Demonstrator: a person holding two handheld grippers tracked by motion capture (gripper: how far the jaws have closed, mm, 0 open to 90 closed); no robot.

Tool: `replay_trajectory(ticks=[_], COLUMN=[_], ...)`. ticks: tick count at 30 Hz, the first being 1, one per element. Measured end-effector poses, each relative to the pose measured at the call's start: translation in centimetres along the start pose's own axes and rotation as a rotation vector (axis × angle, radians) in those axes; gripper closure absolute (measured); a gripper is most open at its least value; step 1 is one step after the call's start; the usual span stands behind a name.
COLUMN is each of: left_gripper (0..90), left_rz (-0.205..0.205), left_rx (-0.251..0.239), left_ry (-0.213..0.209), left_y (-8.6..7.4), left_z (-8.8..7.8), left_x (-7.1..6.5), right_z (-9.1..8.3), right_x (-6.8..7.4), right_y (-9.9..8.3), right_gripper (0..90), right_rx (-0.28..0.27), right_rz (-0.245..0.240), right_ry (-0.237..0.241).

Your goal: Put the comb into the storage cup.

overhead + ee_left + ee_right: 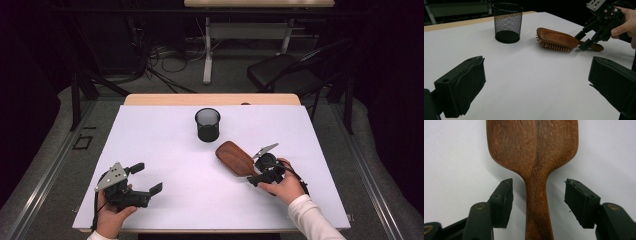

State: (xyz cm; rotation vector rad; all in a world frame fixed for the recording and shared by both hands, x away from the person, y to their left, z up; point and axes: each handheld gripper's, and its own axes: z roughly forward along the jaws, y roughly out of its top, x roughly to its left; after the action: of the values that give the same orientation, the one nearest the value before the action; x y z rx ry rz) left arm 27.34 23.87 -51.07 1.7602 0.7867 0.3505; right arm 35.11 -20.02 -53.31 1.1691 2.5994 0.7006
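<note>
A brown wooden hairbrush (234, 157) lies bristles down on the white table (165, 135), right of centre. In the right gripper view its back (532, 147) widens away from me and its handle runs down between my jaws. My right gripper (255, 172) straddles that handle, and the pads stand off it with a gap on each side, so it is open. From the left gripper view I see the brush (555, 37) with the right gripper (582, 41) over its handle end. My left gripper (147, 178) rests near the front left, open and empty (536, 72).
A black mesh cup (207, 125) stands upright behind the brush, near the table's middle back (507, 22). A black chair (285, 70) and another table's legs are on the floor beyond the far edge.
</note>
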Motion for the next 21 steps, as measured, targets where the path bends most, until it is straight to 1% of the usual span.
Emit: replay_trajectory(ticks=[1,2,3,4,5,6,7,9,11,13,15,18,21], left_gripper=[0.9,0.9,0.9,0.9,0.9,0.9,0.9,0.9,0.9,0.9,0.9,0.9,0.9], left_rz=[0.0,-0.001,-0.001,0.0,0.0,0.0,-0.001,-0.001,0.0,0.0,-0.001,-0.003,-0.004], left_rx=[0.0,0.0,0.0,0.001,0.001,0.002,0.0,0.0,0.001,0.001,0.002,0.002,0.003], left_ry=[0.0,0.005,0.0,0.005,0.005,0.005,0.004,0.004,0.004,0.004,0.005,0.004,0.003], left_y=[0.0,0.0,0.0,0.0,0.0,0.0,0.0,0.0,0.0,0.0,0.0,-0.1,-0.1], left_z=[0.0,0.0,0.0,0.0,0.0,0.0,0.0,0.0,0.0,0.0,0.0,0.0,0.0], left_x=[0.0,0.0,0.0,0.0,0.0,0.0,0.0,0.0,0.0,0.0,0.0,0.0,0.0], right_z=[0.0,0.0,0.0,0.0,0.0,0.0,0.0,0.1,0.2,0.4,0.5,0.6,0.8], right_x=[0.0,0.0,0.1,0.1,0.2,0.2,0.3,0.3,0.3,0.2,0.2,0.1,0.2], right_y=[0.1,0.2,0.3,0.4,0.5,0.6,0.7,0.9,1.0,1.1,1.1,1.1,1.1], right_gripper=[42.8,43.4,43.4,43.6,43.7,43.8,44.0,44.9,46.2,48.3,50.4,52.8,53.3], right_rx=[0.007,0.012,0.013,0.015,0.017,0.029,0.042,0.06,0.068,0.078,0.091,0.1,0.096], right_rz=[-0.003,-0.011,-0.016,-0.021,-0.018,-0.026,-0.019,-0.024,-0.022,-0.035,-0.031,-0.033,-0.033], right_ry=[-0.001,0.005,0.01,0.003,0.006,0.003,0.0,-0.009,-0.005,-0.006,-0.002,0.003,0.002])
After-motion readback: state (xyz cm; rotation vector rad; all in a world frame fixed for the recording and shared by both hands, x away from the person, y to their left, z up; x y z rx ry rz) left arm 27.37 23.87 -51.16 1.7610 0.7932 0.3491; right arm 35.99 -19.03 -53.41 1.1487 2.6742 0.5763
